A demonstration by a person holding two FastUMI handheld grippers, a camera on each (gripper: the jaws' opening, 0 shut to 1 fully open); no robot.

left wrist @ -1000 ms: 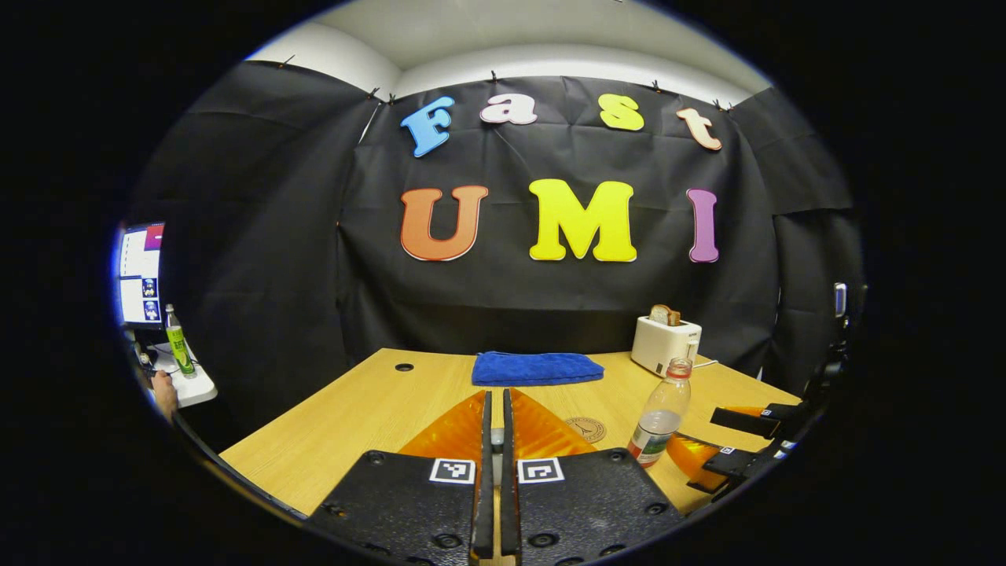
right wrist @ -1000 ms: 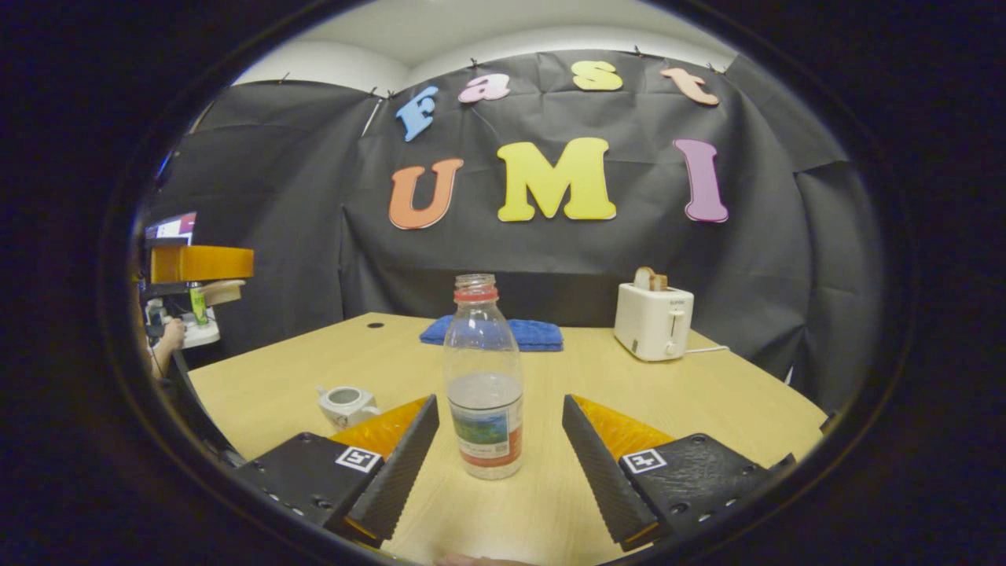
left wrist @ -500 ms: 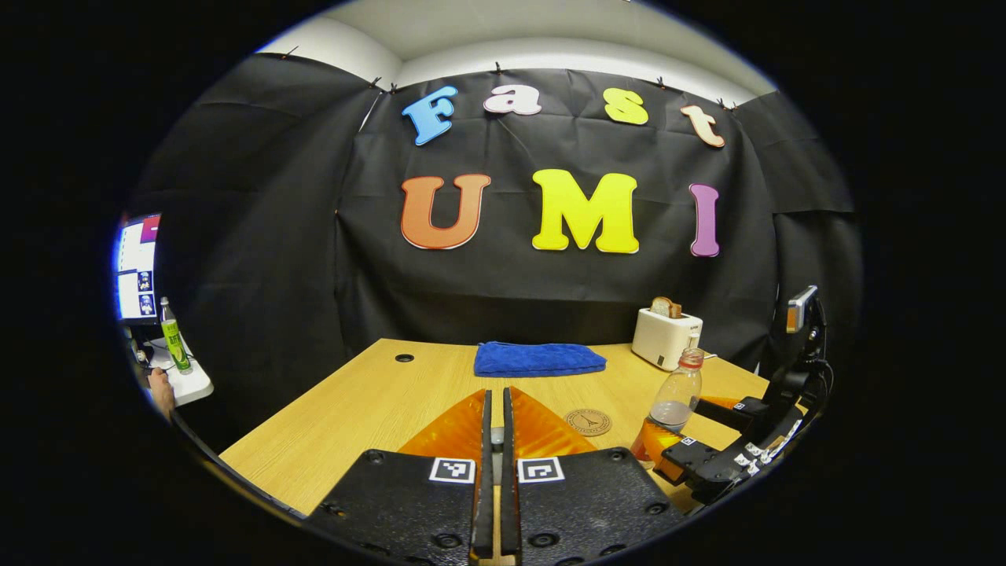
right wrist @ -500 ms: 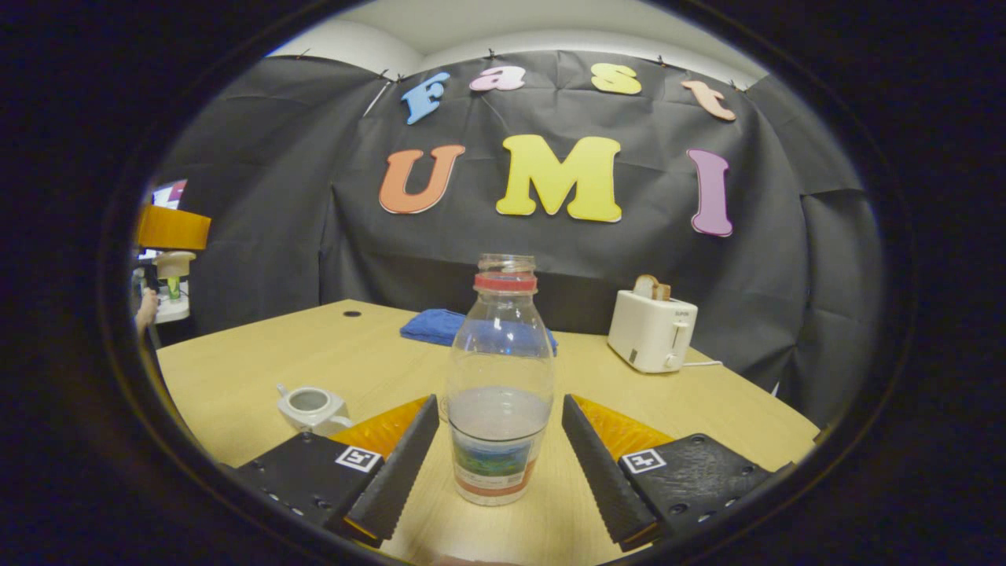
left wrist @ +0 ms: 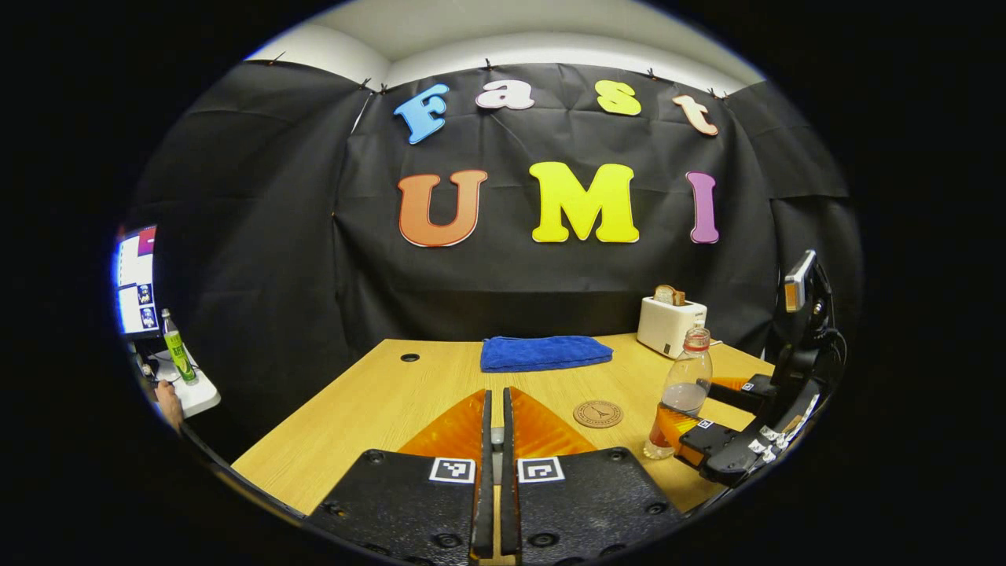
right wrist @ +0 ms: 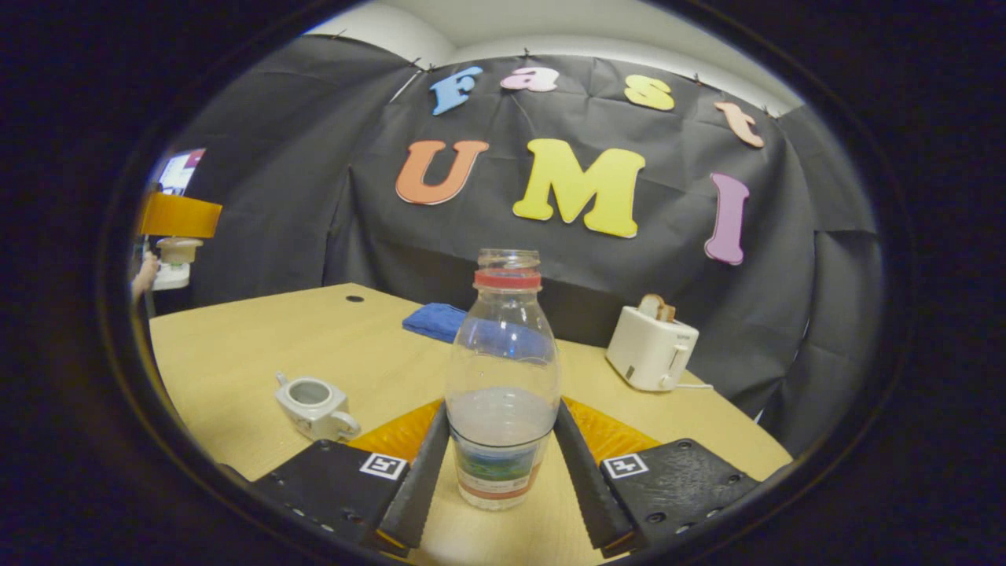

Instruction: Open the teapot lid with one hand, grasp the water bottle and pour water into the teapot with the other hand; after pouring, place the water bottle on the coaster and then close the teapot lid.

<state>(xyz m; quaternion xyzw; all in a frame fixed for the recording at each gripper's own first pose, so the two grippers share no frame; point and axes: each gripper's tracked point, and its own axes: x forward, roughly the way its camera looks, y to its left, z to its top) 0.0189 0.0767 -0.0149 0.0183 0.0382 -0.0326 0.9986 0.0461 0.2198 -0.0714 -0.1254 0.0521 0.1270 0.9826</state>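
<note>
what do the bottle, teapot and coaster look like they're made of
Bottle: clear plastic, probably; the blue cloth shows through its glossy wall. Teapot: glazed ceramic by the look, pale, smooth and slightly shiny. Coaster: a matte brown disc with a stamped mark, perhaps leather or cork; I can't tell which.

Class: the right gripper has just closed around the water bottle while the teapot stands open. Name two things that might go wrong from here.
1. The water bottle has no cap, so tilting it early on the way to the teapot may spill water on the table.
2. The right gripper holds the bottle low, at its label, so it might tip when lifted.
</note>
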